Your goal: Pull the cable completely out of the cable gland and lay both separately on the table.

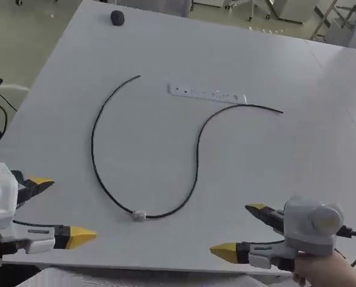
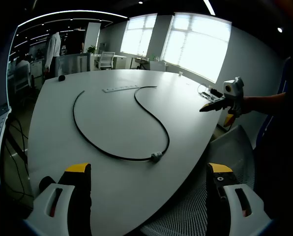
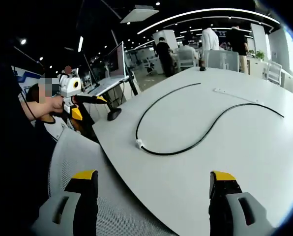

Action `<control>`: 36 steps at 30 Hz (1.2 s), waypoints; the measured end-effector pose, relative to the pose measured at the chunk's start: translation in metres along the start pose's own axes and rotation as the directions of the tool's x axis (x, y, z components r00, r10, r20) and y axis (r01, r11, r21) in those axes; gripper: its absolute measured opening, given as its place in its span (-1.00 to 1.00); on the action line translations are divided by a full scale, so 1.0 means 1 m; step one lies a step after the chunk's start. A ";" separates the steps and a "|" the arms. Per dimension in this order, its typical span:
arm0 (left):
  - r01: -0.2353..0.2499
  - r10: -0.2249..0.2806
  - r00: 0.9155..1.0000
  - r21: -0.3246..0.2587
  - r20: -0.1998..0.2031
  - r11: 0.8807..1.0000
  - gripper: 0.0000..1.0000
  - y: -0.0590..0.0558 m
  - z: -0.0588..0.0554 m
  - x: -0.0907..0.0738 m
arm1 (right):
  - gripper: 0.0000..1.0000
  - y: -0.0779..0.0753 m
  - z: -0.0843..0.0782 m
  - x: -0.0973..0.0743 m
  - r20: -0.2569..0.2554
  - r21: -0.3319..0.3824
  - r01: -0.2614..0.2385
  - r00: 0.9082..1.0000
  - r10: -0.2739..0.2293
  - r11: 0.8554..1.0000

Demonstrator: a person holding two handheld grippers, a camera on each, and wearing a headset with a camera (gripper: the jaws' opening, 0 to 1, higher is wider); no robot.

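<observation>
Left claw (image 1: 63, 207) and right claw (image 1: 235, 228) gape wide beside the tabletop (image 1: 273, 60), where the black cable (image 1: 197, 155) lies threaded through its gland (image 1: 140, 216).

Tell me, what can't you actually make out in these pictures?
Cable gland: too small in all three views to tell how tightly it grips the cable.
White strip, head view: its markings are blurred.
Dark lump, top of head view: too small to name.
Left gripper, head view: body cut off by the left edge.
</observation>
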State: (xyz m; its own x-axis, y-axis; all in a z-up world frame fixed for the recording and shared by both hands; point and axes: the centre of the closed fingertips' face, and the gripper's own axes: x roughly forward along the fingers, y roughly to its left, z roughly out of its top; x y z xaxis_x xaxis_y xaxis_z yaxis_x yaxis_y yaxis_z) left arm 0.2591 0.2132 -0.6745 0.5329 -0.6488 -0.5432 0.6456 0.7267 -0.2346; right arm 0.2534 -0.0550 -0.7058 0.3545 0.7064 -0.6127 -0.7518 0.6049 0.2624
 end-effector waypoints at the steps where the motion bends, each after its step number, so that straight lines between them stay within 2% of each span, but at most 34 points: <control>1: -0.006 0.006 1.000 0.003 -0.002 1.000 0.95 0.001 0.000 0.001 | 0.94 0.000 0.000 -0.001 0.000 0.001 0.001 1.000 -0.001 1.000; 6: -0.020 0.020 1.000 0.000 0.013 1.000 0.96 0.004 0.003 0.001 | 0.92 0.000 -0.003 -0.002 -0.006 0.009 0.000 1.000 0.000 1.000; 11: -0.016 0.016 1.000 0.013 -0.002 1.000 0.94 0.003 0.001 0.001 | 0.87 0.001 -0.008 0.001 -0.015 0.020 -0.006 1.000 0.006 1.000; 18: -0.010 0.011 1.000 0.022 -0.019 1.000 0.91 0.002 -0.002 0.000 | 0.91 0.002 -0.002 0.003 0.005 0.020 -0.002 1.000 0.002 1.000; 21: -0.013 0.014 1.000 0.020 -0.011 1.000 0.91 0.003 0.000 -0.001 | 0.93 0.002 0.003 0.003 0.002 0.011 -0.002 1.000 0.002 1.000; 26: -0.010 0.012 0.999 0.054 -0.034 0.998 0.88 0.000 -0.003 -0.001 | 0.97 0.001 0.018 0.005 0.023 0.026 -0.002 1.000 0.002 1.000; 28: -0.009 0.011 0.999 0.059 -0.035 0.998 0.88 -0.001 -0.004 0.000 | 0.94 0.004 0.023 0.007 0.023 0.026 -0.018 1.000 0.018 0.999; 30: -0.006 0.008 0.999 0.055 -0.031 0.998 0.88 -0.002 -0.004 0.002 | 0.92 0.006 0.025 0.009 -0.002 0.001 -0.026 1.000 0.026 1.000; 36: 0.003 -0.002 1.000 0.054 -0.024 0.999 0.88 -0.004 -0.005 0.008 | 0.87 0.006 0.037 0.015 -0.023 -0.035 -0.042 0.999 0.042 0.998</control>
State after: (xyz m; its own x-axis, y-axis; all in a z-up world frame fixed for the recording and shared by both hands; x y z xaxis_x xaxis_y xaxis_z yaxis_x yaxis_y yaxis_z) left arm 0.2577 0.2061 -0.6813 0.5187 -0.6444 -0.5619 0.6758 0.7116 -0.1923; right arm 0.2750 -0.0273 -0.6858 0.3103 0.7225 -0.6179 -0.7851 0.5612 0.2620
